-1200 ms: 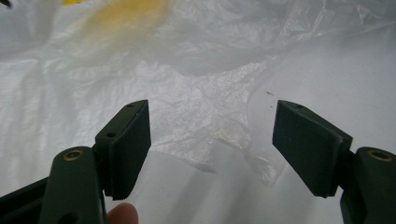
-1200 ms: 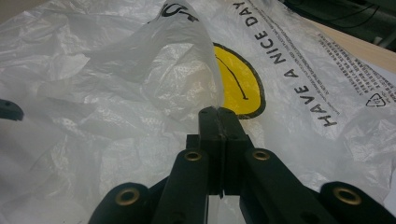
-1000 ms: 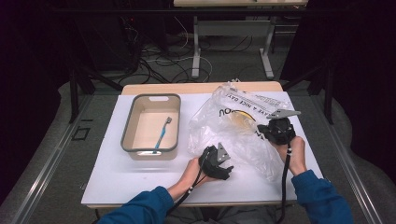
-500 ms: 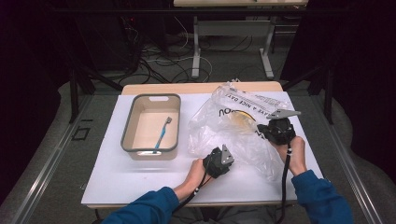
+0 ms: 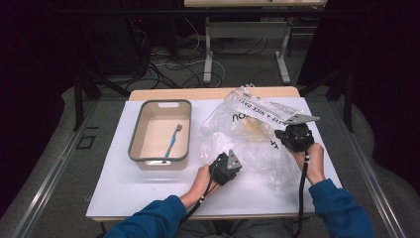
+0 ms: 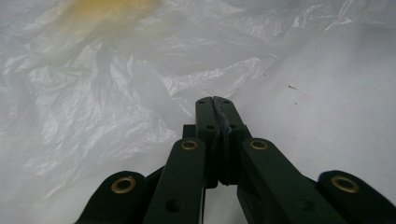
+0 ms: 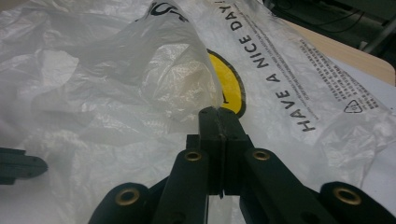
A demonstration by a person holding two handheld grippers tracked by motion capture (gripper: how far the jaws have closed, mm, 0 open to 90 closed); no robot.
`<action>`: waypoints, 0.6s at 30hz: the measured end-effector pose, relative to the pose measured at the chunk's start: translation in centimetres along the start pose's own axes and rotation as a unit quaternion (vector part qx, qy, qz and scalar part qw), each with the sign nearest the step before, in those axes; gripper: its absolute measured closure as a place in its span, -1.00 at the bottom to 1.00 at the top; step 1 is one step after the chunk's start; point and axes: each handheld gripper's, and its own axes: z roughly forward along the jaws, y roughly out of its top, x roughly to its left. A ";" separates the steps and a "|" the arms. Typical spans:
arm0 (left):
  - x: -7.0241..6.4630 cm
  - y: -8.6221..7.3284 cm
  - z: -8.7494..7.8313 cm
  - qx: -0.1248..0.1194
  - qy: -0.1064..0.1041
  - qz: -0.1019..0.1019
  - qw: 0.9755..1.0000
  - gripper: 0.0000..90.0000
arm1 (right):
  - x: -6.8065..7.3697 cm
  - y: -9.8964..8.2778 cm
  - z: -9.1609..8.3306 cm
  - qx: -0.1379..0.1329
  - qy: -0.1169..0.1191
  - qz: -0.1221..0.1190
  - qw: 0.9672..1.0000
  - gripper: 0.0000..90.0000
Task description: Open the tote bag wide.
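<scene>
A crumpled translucent plastic bag [image 5: 252, 134] with black lettering and a yellow round print lies on the white table top [image 5: 148, 188]. My left gripper [image 5: 232, 162] is at the bag's near left edge. Its jaws have just been closing and now stand shut [image 6: 215, 100] on the thin film [image 6: 93, 93]. My right gripper [image 5: 283, 135] is at the bag's right side, shut [image 7: 217, 111] on a raised fold of film [image 7: 187, 79]. Inside a beige tray [image 5: 134, 144] at the left lies a blue toothbrush [image 5: 172, 141].
Behind the white top a wooden table edge [image 5: 198, 94] shows. Beyond it are metal table legs [image 5: 210, 54] and cables on a dark floor. The left gripper's black jaw tip [image 7: 18, 165] shows at the left edge of the right gripper view.
The left gripper's jaws went from spread to closed at the bag's near edge, with the hand shifting only slightly. The right hand and its gripper have stayed still.
</scene>
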 end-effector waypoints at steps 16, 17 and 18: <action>2.1 -1.0 -2.2 0.003 0.006 -0.014 1.000 1.00 | -1.3 0.4 -0.5 -0.022 -0.031 0.018 0.999 1.00; 2.2 -1.2 -2.2 0.004 0.012 -0.012 1.000 1.00 | -1.4 0.4 -0.6 -0.025 -0.036 0.018 0.999 1.00; 2.3 -1.2 -2.3 0.010 0.007 -0.017 1.000 1.00 | -1.5 0.4 -0.7 -0.027 -0.036 0.020 0.999 1.00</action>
